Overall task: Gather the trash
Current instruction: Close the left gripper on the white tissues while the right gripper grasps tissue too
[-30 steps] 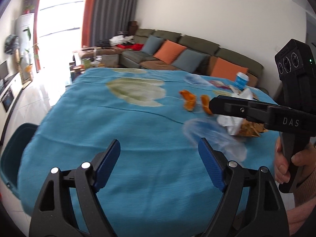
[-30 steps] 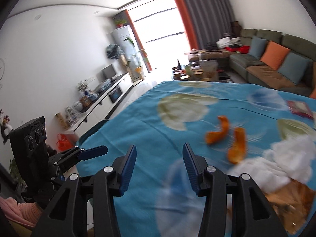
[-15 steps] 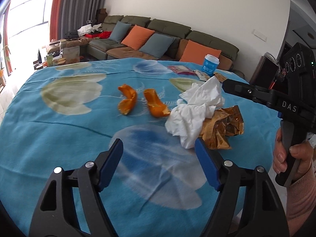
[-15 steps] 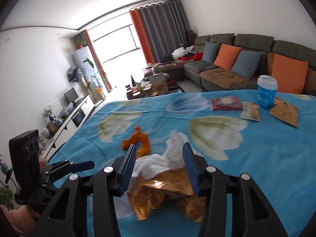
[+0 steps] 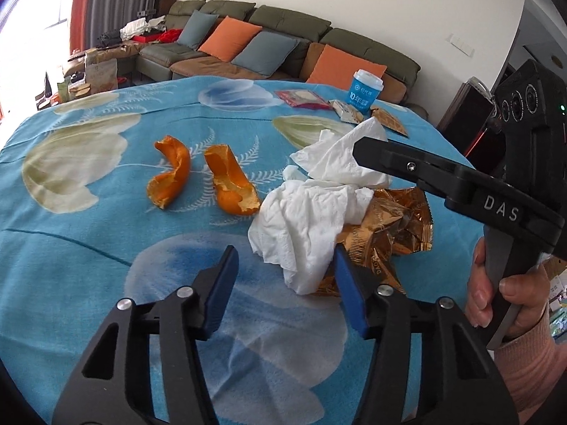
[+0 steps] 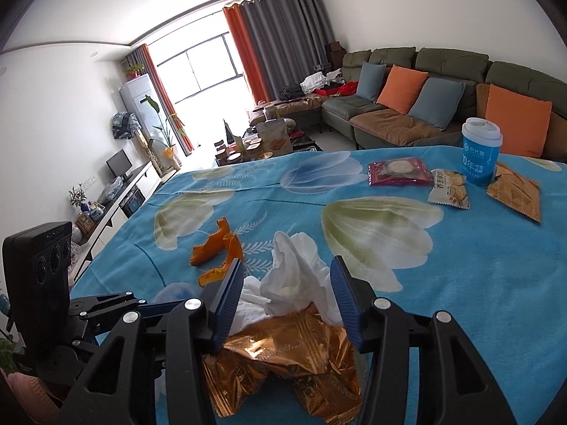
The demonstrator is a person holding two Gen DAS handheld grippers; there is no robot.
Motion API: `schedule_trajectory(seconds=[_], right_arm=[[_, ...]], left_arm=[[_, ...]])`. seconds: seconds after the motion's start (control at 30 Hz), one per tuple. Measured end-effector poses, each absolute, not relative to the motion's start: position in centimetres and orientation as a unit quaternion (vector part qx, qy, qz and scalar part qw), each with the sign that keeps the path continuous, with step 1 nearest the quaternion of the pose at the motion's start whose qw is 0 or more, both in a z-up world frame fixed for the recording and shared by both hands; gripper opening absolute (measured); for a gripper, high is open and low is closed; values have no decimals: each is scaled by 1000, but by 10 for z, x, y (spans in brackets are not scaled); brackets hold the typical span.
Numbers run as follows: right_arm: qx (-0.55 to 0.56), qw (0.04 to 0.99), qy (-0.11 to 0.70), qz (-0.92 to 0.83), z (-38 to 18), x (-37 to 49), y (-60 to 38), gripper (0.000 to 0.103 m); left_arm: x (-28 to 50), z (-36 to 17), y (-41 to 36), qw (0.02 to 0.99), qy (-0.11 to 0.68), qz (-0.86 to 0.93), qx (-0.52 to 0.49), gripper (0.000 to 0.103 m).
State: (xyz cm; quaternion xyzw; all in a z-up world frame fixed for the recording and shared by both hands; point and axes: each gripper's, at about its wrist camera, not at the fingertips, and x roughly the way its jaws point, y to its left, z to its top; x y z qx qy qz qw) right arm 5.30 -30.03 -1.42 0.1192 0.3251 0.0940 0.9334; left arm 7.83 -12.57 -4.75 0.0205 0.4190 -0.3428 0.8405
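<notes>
Both grippers have swung from bare worktop (image 5: 71, 248) onto the trash pile at frame centre: right gripper (image 6: 287, 295), jaws spread, now straddles the tissue (image 6: 294, 272) and gold wrapper (image 6: 283, 350); left gripper (image 5: 283, 290) hovers beside, jaws spread, so pickup appears imminent.

A blue cloth with big pale flower prints (image 5: 88, 248) covers the desk. Behind the desk stands a long dark green sofa (image 6: 446, 60) with brown seats, and on it lean orange cushions (image 6: 402, 88) and grey-blue cushions (image 6: 436, 102). At the far end of the sofa lie some clothes, white and red (image 6: 329, 83). Grey and orange curtains (image 6: 280, 39) hang beside a bright window (image 6: 202, 71). Near the window stand a white tall appliance (image 6: 140, 102) and a green plant (image 6: 170, 125). Along the left wall runs a low white cabinet (image 6: 117, 209) with a small screen (image 6: 118, 163) on it. A low table with boxes and jars (image 6: 262, 141) stands between the sofa and the desk.
</notes>
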Motion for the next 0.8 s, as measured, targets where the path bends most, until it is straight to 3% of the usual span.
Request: schedule_trajectory(seconds=[0.03,0.2,0.3,0.47,0.8], right_arm=[[120,933,327,95,-15,53,-300,48],[127,930,331,96,-18,53,-303,25],[129,931,328,96,-17,51,-305,15],[133,932,323,95,-14,49,-308,5],[130,942,294,99,3,41,-307,3]], left_arm=[[80,-48,-128,839,422,-343,21,48],[82,-52,-132,829,432,-354,20,18],[82,-53,-129,829,432,-355,15,8],[79,-48,-123,835,420,-355,10,3],[71,-26,-104,855,382,-352,0,3]])
